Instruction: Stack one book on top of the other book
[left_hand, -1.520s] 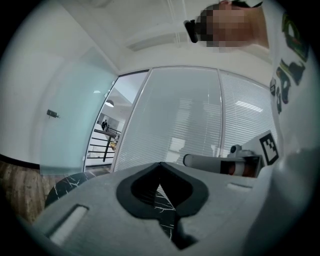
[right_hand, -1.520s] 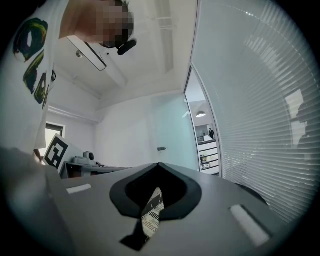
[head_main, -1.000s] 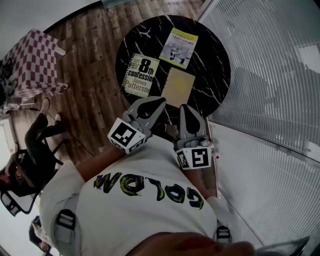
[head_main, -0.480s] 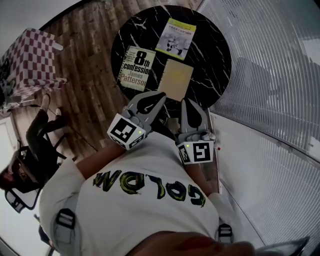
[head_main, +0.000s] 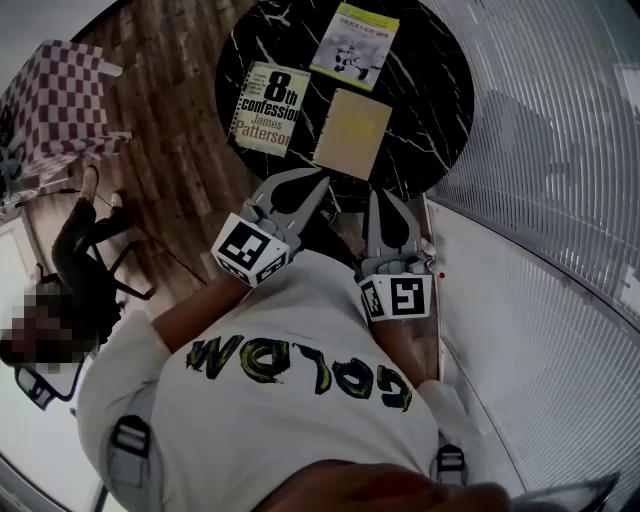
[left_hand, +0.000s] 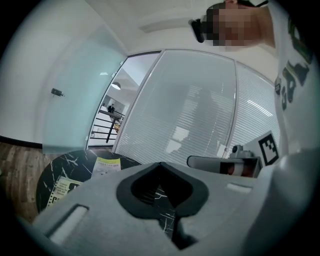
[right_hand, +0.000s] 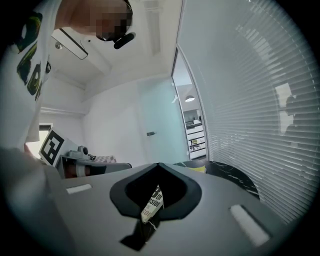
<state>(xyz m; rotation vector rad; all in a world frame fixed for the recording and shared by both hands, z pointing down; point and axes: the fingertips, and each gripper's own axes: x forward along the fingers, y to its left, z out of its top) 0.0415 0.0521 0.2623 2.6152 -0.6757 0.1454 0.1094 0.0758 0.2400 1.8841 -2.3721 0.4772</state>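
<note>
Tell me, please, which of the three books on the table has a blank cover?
The tan book: its cover shows no print, while the 8th Confession paperback beside it and the yellow-green book beyond both carry print.

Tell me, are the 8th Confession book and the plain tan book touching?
Apart. The head view shows a strip of black table between the 8th Confession book and the plain tan book.

books now | white "8th Confession" paperback (head_main: 267, 107) flat, left; plain tan book (head_main: 352, 133) flat, just right, slightly nearer; yellow-green book (head_main: 354, 46) flat, far; all face-up, apart, unstacked
</note>
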